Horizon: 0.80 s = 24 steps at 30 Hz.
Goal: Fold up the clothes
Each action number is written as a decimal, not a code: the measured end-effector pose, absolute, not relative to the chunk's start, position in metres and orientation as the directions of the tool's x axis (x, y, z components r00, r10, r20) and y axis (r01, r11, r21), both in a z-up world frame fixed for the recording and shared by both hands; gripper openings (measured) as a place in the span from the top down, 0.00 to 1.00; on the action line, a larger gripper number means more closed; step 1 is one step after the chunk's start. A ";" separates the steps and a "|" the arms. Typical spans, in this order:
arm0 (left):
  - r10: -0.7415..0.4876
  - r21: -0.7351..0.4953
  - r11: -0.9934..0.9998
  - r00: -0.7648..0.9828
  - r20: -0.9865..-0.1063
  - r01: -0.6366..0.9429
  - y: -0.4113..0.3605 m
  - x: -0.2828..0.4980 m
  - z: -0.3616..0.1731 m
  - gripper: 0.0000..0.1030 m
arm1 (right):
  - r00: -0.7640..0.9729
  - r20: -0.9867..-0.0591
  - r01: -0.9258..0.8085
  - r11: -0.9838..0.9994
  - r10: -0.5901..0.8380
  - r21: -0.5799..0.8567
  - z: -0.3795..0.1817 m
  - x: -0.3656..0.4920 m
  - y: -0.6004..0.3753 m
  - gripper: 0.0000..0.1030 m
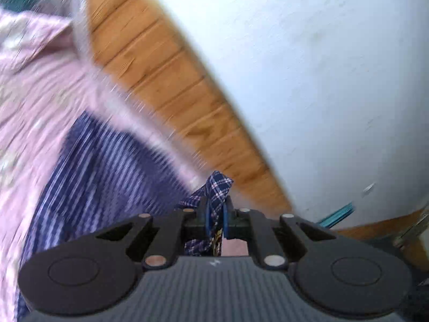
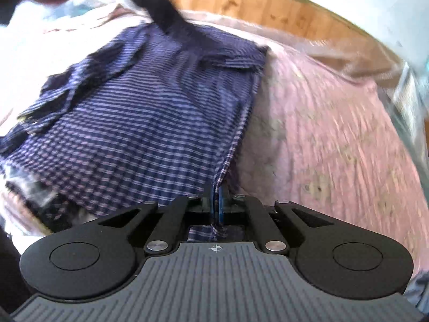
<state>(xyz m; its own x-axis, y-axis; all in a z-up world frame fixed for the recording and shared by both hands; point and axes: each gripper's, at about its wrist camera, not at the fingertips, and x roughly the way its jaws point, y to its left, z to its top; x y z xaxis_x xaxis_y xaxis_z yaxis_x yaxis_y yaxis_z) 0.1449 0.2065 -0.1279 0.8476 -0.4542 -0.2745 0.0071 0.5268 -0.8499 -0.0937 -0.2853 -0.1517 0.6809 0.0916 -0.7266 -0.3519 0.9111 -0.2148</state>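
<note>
A navy shirt with thin pale checks [image 2: 139,112] lies spread on a pink bedsheet [image 2: 329,139]. My right gripper [image 2: 217,201] is shut on the shirt's edge near its lower right corner. In the left wrist view the same shirt [image 1: 107,166] is blurred by motion. My left gripper [image 1: 215,204] is shut on a corner of it, and a bunch of checked cloth sticks up between the fingers. The shirt's collar and sleeve are bunched at the left of the right wrist view.
A wooden bed frame [image 1: 166,86] runs along a white wall [image 1: 321,80]; both also show at the top of the right wrist view, the frame [image 2: 268,5] under the wall. A dark sleeve or strap [image 2: 161,8] crosses the shirt's far end.
</note>
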 end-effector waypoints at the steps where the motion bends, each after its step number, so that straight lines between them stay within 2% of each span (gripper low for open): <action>1: -0.450 -0.858 0.513 0.859 -0.245 0.025 0.213 0.143 -0.118 0.92 | 0.675 -0.731 -0.381 0.895 0.097 -0.233 -0.153 -0.098 -0.279 1.00; 2: -0.435 -0.857 0.516 0.867 -0.242 0.019 0.220 0.141 -0.109 0.92 | 0.669 -0.736 -0.411 0.876 0.102 -0.252 -0.154 -0.102 -0.272 1.00; 6: -0.389 -0.811 0.578 0.843 -0.370 -0.089 0.241 0.140 -0.116 0.92 | 0.615 -0.781 -0.494 0.825 0.106 -0.276 -0.176 -0.112 -0.252 1.00; 9: -0.319 -0.771 0.617 0.846 -0.428 -0.157 0.248 0.130 -0.127 0.92 | 0.565 -0.820 -0.512 0.820 0.096 -0.257 -0.193 -0.116 -0.247 1.00; 14: -0.257 -0.748 0.632 0.855 -0.450 -0.203 0.258 0.131 -0.126 0.92 | 0.523 -0.843 -0.512 0.837 0.126 -0.192 -0.196 -0.119 -0.253 0.99; 15: -0.249 -0.738 0.642 0.853 -0.458 -0.208 0.259 0.132 -0.125 0.92 | 0.495 -0.853 -0.516 0.846 0.167 -0.134 -0.194 -0.117 -0.257 0.92; 16: -0.238 -0.728 0.651 0.853 -0.465 -0.216 0.261 0.132 -0.124 0.92 | 0.472 -0.850 -0.517 0.855 0.236 -0.049 -0.183 -0.112 -0.266 0.92; 18: -0.199 -0.712 0.661 0.861 -0.468 -0.235 0.264 0.132 -0.124 0.92 | 0.428 -0.822 -0.510 0.851 0.377 0.124 -0.159 -0.101 -0.284 0.81; 19: -0.167 -0.704 0.663 0.867 -0.470 -0.254 0.267 0.130 -0.122 0.92 | 0.436 -0.791 -0.495 0.849 0.428 0.186 -0.143 -0.096 -0.295 0.81; 22: -0.124 -0.681 0.674 0.865 -0.486 -0.286 0.272 0.130 -0.120 0.92 | 0.507 -0.721 -0.419 0.866 0.471 0.271 -0.114 -0.065 -0.330 0.79; 24: -0.106 -0.663 0.685 0.858 -0.502 -0.303 0.274 0.139 -0.126 0.92 | 0.521 -0.726 -0.390 0.881 0.450 0.266 -0.121 -0.040 -0.340 0.77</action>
